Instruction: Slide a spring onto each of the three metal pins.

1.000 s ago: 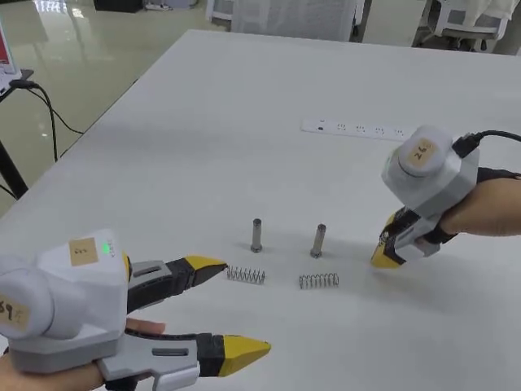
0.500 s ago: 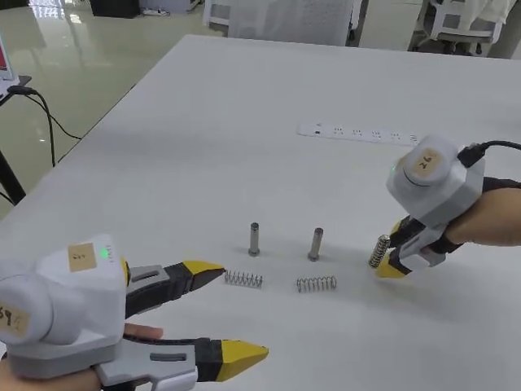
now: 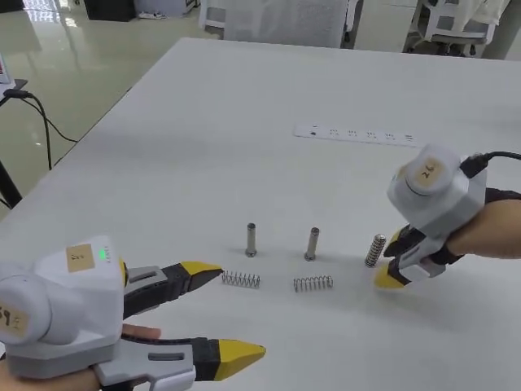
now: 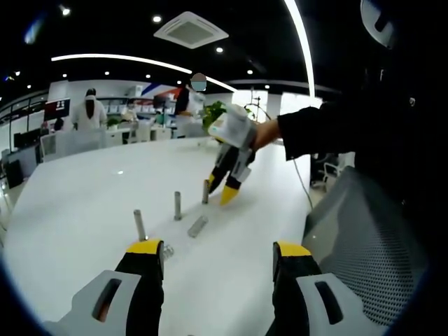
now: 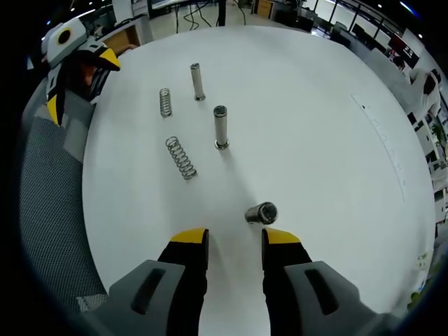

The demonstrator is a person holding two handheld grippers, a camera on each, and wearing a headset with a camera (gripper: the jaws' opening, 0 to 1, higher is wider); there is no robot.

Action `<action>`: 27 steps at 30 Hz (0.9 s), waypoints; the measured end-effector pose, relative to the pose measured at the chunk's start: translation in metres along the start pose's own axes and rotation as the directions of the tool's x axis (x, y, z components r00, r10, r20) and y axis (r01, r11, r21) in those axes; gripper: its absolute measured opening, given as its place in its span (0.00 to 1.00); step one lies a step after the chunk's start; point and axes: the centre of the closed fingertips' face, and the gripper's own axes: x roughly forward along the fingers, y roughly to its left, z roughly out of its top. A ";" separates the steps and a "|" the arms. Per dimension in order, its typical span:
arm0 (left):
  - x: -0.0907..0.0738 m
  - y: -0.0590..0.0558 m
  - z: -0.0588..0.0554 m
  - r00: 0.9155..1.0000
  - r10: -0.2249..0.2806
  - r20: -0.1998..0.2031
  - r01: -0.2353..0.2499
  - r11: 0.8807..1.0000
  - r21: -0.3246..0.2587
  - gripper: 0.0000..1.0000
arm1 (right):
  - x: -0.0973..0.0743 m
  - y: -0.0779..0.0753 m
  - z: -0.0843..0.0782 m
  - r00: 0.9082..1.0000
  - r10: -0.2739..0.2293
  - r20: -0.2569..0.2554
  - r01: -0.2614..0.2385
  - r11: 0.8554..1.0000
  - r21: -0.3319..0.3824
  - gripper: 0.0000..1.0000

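Springs, two loose: the first spring (image 3: pixel 242 279) lies on its side just in front of the left pin (image 3: pixel 251 239). The second spring (image 3: pixel 313 283) lies likewise in front of the middle pin (image 3: pixel 313 243). Neither touches its pin. A third spring (image 3: pixel 375 250) already stands sleeved over the right pin (image 5: pixel 267 210), which is mostly hidden by the coils. Handling, as judged: thin open wire coils, very light, springy along their length, apt to roll or flick away if pinched hard. Best taken lightly across the middle of the coil, with one end left free to meet the pin top. Pins: short upright metal posts, likely to topple if knocked sideways. Right gripper (image 3: pixel 391 259): jaws a little apart, nothing between them, tips just beside the sleeved pin. Left gripper (image 3: pixel 228 311): jaws wide apart and empty, upper tip near the first spring. Surroundings: white table (image 3: pixel 244 147), a power strip (image 3: pixel 358 133) well behind the pins, chairs (image 3: pixel 285 20) beyond the far edge. Obstructions: none between either gripper and the loose springs. The bare pins stand close behind them, so a low approach from the front seems safest.
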 end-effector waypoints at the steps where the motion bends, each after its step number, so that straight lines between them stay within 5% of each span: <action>1: 0.000 0.000 0.000 1.000 0.000 0.000 0.000 1.000 0.000 0.58 | 0.000 0.000 0.000 1.000 0.000 0.000 0.000 1.000 0.000 0.28; 27: 0.001 -0.001 0.000 1.000 -0.002 -0.004 0.002 1.000 0.006 0.58 | 0.000 0.024 0.007 0.999 0.036 0.023 -0.035 0.999 -0.019 0.28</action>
